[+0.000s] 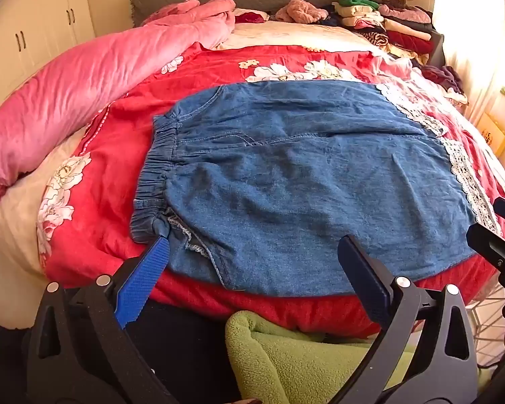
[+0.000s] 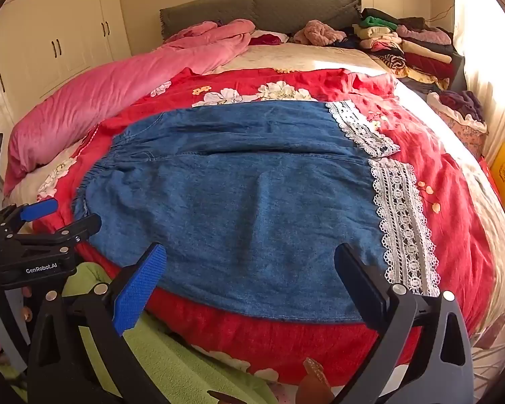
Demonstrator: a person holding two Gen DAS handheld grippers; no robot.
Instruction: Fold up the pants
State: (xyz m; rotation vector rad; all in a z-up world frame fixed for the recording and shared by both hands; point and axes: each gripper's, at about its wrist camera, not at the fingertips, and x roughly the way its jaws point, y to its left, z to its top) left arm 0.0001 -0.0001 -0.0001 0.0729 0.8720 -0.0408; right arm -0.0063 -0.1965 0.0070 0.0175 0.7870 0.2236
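Pants (image 1: 303,181), blue denim, lie flat on a red bedspread (image 1: 118,168). Left gripper (image 1: 252,262) and right gripper (image 2: 252,269) hover spread apart, empty. Gathered waistband (image 1: 155,175) possibly bunches if pinched unevenly.

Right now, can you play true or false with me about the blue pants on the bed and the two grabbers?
1. The denim pants lie spread flat on the red flowery blanket. True.
2. The left gripper is shut on the waistband. False: its fingers are wide open, holding nothing.
3. White lace trim edges the leg ends. True.
4. The right gripper is squeezing the lace. False: it is open, gripping nothing.
5. A pile of clothes sits near the headboard. True.
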